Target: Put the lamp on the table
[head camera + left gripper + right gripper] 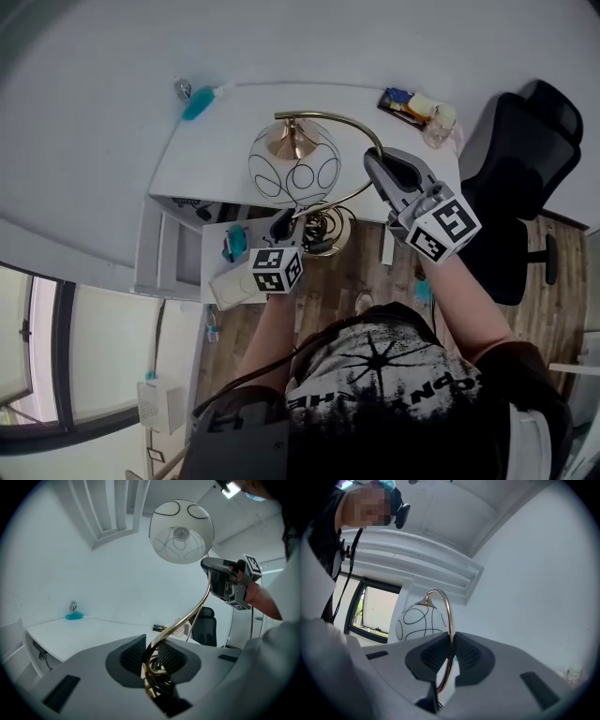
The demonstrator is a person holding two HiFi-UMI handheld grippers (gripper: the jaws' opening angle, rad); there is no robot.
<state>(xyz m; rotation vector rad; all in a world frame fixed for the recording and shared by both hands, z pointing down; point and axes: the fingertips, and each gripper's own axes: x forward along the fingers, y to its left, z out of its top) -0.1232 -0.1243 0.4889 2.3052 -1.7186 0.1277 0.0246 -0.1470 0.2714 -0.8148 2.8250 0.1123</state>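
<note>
Head view: a brass-stemmed lamp with a white, black-lined globe shade (293, 164) is being held at the white table (216, 141) edge (seemingly not yet set down), its stem being clamped by the left gripper (282, 225) and the right gripper (374, 162).

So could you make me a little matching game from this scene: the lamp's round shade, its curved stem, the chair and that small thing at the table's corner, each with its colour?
Things:
1. lamp shade
2. curved stem
3. office chair
4. small object at the corner of the table

Colours:
A. black
B. turquoise blue
C. shiny gold
D. white with thin black loops

Pairs: 1-D, 2-C, 3-A, 4-B
</note>
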